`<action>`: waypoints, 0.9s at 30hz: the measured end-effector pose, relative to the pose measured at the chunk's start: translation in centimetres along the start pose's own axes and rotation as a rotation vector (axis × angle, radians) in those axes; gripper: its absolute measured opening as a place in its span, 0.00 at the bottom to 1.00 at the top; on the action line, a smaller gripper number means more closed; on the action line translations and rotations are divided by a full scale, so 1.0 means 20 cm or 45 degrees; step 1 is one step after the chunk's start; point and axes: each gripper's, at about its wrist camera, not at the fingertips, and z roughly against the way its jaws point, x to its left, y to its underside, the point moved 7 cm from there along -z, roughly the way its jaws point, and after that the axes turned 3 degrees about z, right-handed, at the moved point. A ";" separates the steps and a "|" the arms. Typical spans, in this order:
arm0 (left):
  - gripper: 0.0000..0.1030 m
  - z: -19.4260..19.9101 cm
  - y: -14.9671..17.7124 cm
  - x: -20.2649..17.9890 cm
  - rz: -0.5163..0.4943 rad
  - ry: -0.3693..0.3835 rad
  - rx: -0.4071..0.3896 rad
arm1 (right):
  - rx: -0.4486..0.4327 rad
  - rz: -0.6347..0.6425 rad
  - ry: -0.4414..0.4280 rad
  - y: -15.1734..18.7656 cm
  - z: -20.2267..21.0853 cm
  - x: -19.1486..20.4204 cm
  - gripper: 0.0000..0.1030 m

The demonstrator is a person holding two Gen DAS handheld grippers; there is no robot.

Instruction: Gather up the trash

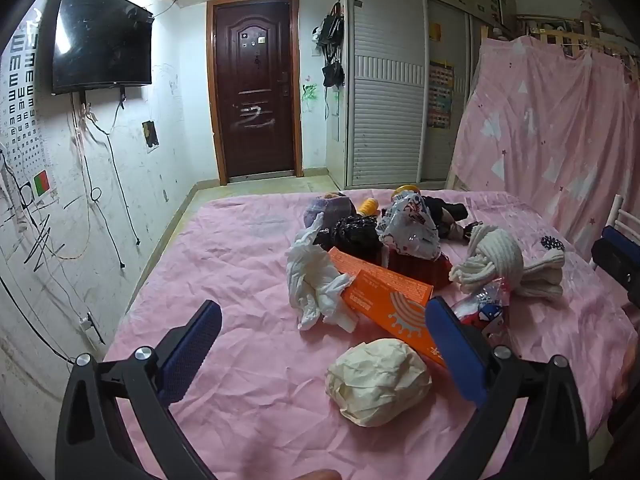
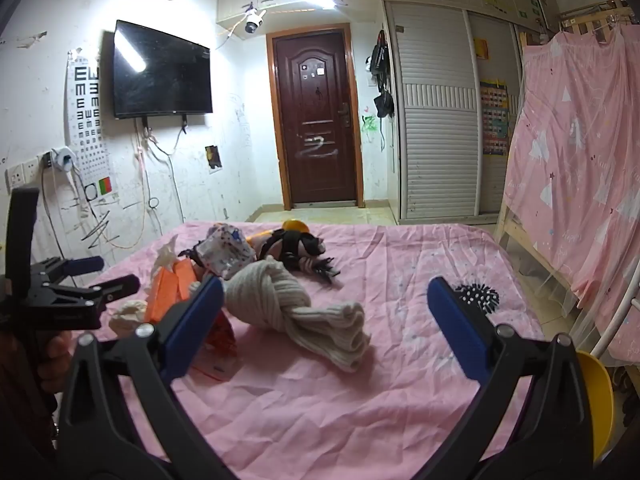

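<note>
Left gripper (image 1: 324, 334) spread wide, empty, tilted down over the pink bed sheet (image 1: 240, 264); right gripper (image 2: 326, 312) likewise released, nothing between its blue pads. Bare sheet directly under both claws, and more open cloth toward the left edge of the bed and its far edge facing the door (image 1: 256, 92). Just ahead of the left claw, one crumpled cream paper ball (image 1: 378, 382), lying between the fingertips and slightly right of centre, untouched. Beyond it, one orange box (image 1: 390, 300), its lower end hidden behind the right finger; beside that, one wad of white tissue (image 1: 316, 284). Further back, one patterned white bag (image 1: 408, 228), one black crinkled bag (image 1: 358, 234), and one red wrapper (image 1: 486, 308), perhaps a snack packet, partly hidden. Ahead of the right claw, one knotted cream knit bundle (image 2: 288, 304), near its left finger but apart. One black spiky brush (image 2: 478, 296) just beyond the right finger.
</note>
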 end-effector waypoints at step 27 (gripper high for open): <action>0.92 0.00 0.00 0.00 -0.006 -0.004 0.009 | 0.002 0.001 0.000 0.00 0.00 0.00 0.96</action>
